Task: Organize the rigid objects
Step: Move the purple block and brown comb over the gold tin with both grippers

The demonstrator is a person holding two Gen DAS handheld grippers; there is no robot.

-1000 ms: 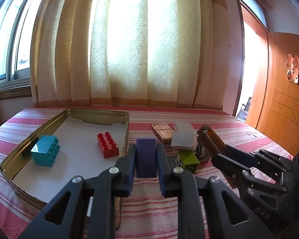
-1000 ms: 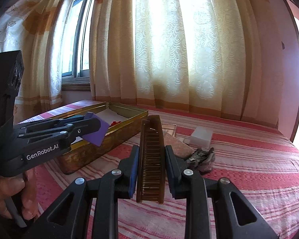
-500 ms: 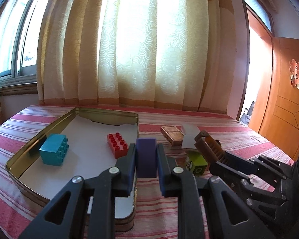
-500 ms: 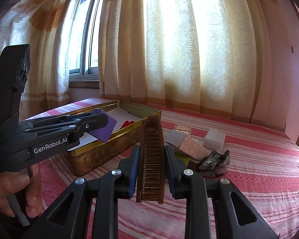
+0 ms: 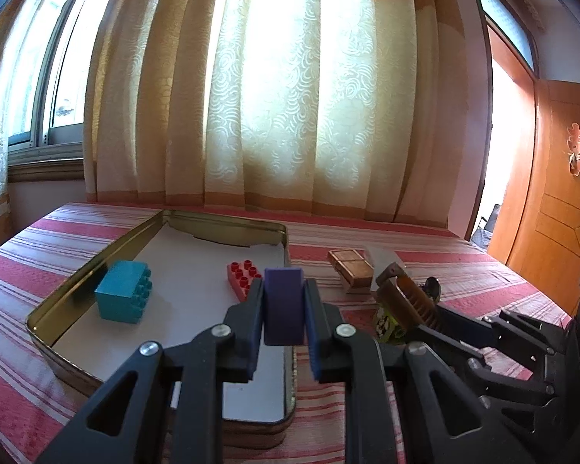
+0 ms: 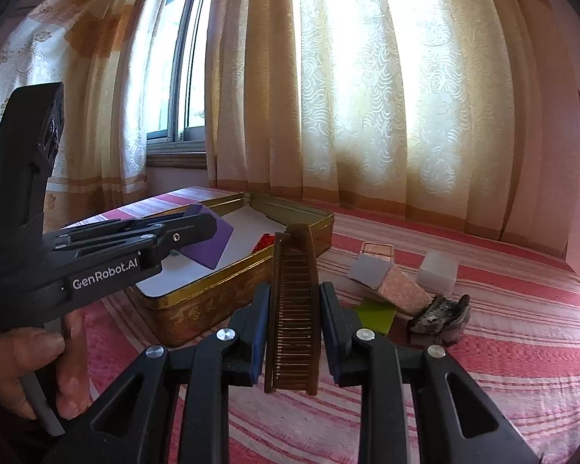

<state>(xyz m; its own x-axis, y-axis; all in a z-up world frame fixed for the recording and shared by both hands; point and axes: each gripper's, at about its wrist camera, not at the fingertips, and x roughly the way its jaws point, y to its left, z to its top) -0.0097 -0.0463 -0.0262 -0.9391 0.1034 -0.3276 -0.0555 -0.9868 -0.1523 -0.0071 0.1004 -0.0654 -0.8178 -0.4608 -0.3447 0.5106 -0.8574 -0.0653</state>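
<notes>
My left gripper (image 5: pixel 284 305) is shut on a purple block (image 5: pixel 283 303), held above the near right part of a gold tin tray (image 5: pixel 42 323). A teal brick (image 5: pixel 121 297) and a red studded brick (image 5: pixel 243 278) lie inside that tray. My right gripper (image 6: pixel 294 309) is shut on a brown comb (image 6: pixel 294 301), which stands on edge between the pads, just right of the tin tray (image 6: pixel 212 309). In the right wrist view the left gripper (image 6: pixel 208 230) and its purple block (image 6: pixel 208 249) hang over the tray, with a hand (image 6: pixel 23 363) on the handle.
To the right of the tray lie a brown box (image 5: pixel 350 268), a pinkish box (image 6: pixel 390 284), a white cube (image 6: pixel 439 272), a green block (image 6: pixel 377 315) and a dark lumpy object (image 6: pixel 440 319). A striped red cloth (image 6: pixel 502 348) covers the table. Curtains hang behind.
Both grippers have drifted toward the tray, which now looks closer and larger. The purple block has moved from beside the tray's near right corner to above it. Both grips are unchanged.
</notes>
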